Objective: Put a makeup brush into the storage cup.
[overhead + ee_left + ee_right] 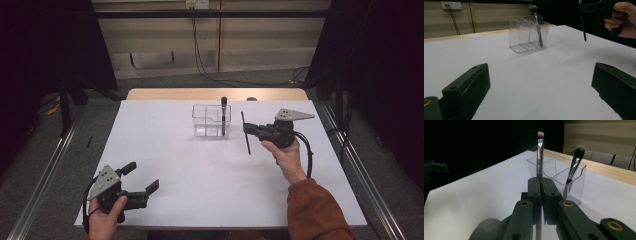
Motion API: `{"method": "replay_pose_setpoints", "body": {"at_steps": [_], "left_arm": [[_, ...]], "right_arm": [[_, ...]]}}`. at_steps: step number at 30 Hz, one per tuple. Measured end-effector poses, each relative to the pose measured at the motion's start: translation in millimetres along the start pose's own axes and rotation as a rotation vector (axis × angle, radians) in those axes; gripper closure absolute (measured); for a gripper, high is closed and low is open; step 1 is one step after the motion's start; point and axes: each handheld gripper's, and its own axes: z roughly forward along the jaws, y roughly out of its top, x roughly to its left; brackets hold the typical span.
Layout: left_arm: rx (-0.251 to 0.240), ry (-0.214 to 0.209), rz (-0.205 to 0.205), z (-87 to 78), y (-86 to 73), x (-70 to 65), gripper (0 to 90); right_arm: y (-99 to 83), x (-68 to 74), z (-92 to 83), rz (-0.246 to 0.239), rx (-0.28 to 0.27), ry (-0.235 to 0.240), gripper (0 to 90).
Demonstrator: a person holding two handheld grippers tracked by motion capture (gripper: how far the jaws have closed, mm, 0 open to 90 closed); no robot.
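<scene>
The right hand-held gripper (248, 131) clamps an upright makeup brush (245, 132) (bristles up); the clear organizer (211, 120) stands just left, nearer it.

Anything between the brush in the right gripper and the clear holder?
Nothing visible. The right gripper is shut on the thin brush, held above bare table just right of the clear holder. One brush already stands in the holder's right compartment; the others look free.

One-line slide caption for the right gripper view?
Right gripper clamps a makeup brush upright before a clear organizer holding another brush.
</scene>
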Motion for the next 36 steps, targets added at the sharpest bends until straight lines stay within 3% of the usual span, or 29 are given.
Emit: {"method": "replay_pose_setpoints", "body": {"at_steps": [17,36], "left_arm": [[-0.001,0.004,-0.003,0.1,-0.3,0.4,2.0],[0.000,-0.003,0.000,0.9,-0.3,0.0,2.0]], "right_arm": [[28.1,1.5,8.9,-0.011,-0.076,-0.014,86.4],[63.5,3.0,39.1,-0.048,-0.094,-0.020,86.4]]}}
